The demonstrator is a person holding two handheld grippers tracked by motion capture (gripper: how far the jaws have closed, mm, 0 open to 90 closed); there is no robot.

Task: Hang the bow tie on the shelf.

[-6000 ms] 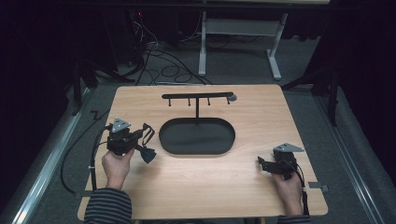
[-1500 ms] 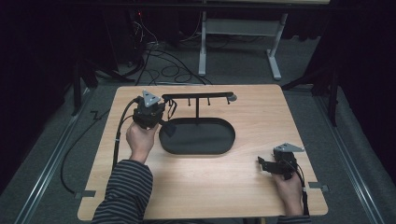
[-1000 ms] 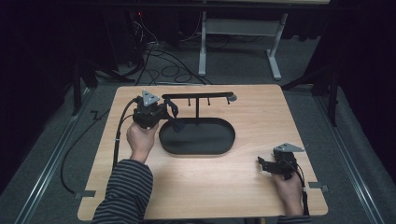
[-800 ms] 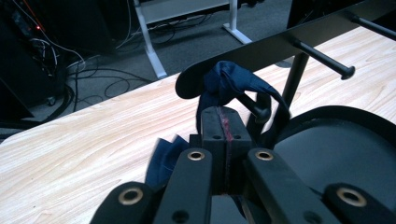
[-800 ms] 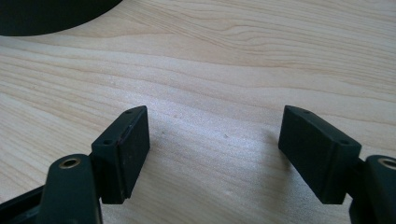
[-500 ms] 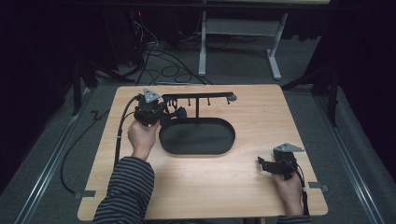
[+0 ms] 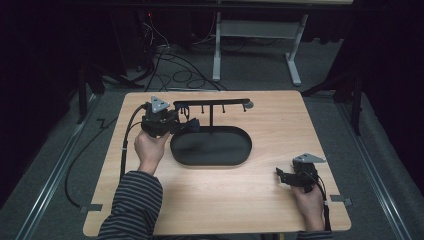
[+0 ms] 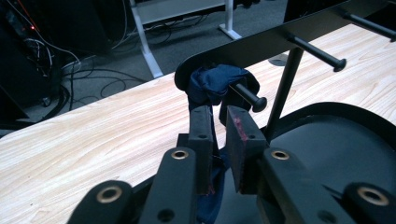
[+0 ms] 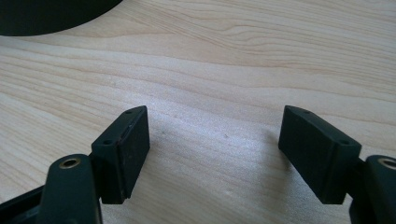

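Left gripper view puts our blue cloth point(image 8: 215, 83) on the peg point(image 8: 246, 93) at twelve o'clock, left gripper point(image 8: 219, 122) just loosening, cloth between its jaws

The bench point(image 7: 210, 200) is pale, smooth wood grain. A soft dark blue cloth point(image 8: 212, 84) hangs on a matt black metal rack point(image 8: 280, 39). The oval tray point(image 7: 200, 155) looks matt black.

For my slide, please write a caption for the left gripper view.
Left gripper, jaws just opening, leaves dark blue cloth hanging on rack peg.
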